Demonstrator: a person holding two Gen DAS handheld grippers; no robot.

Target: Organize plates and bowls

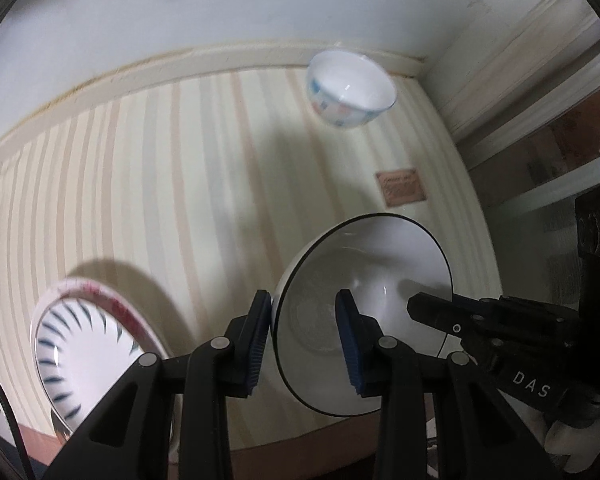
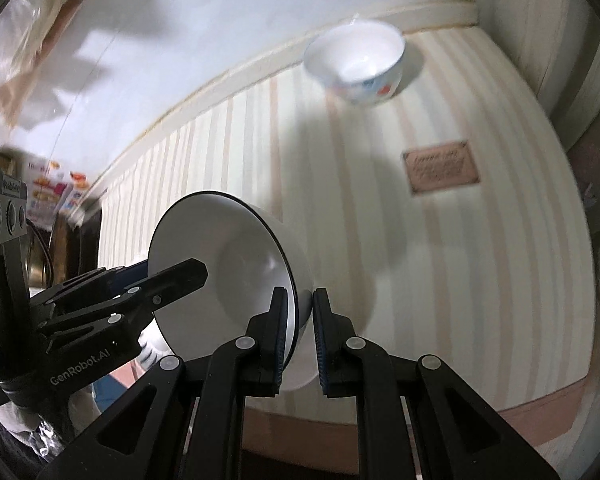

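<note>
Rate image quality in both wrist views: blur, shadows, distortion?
Left wrist: small patterned bowl motion-blurred, table edge bowed by fisheye, soft shadow beside the striped plate. Right wrist: same bowl smeared, black-rimmed bowl near the right tongs sharper, dark vignette corners.

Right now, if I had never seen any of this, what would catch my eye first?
Probably the white black-rimmed bowl, tilted on edge above the striped tablecloth, with both grippers at its rim: the right gripper pinches one side, while the left gripper straddles the opposite side. Next, the small patterned bowl sits alone at the table's far edge. A blue-dashed plate lies at near left.
</note>
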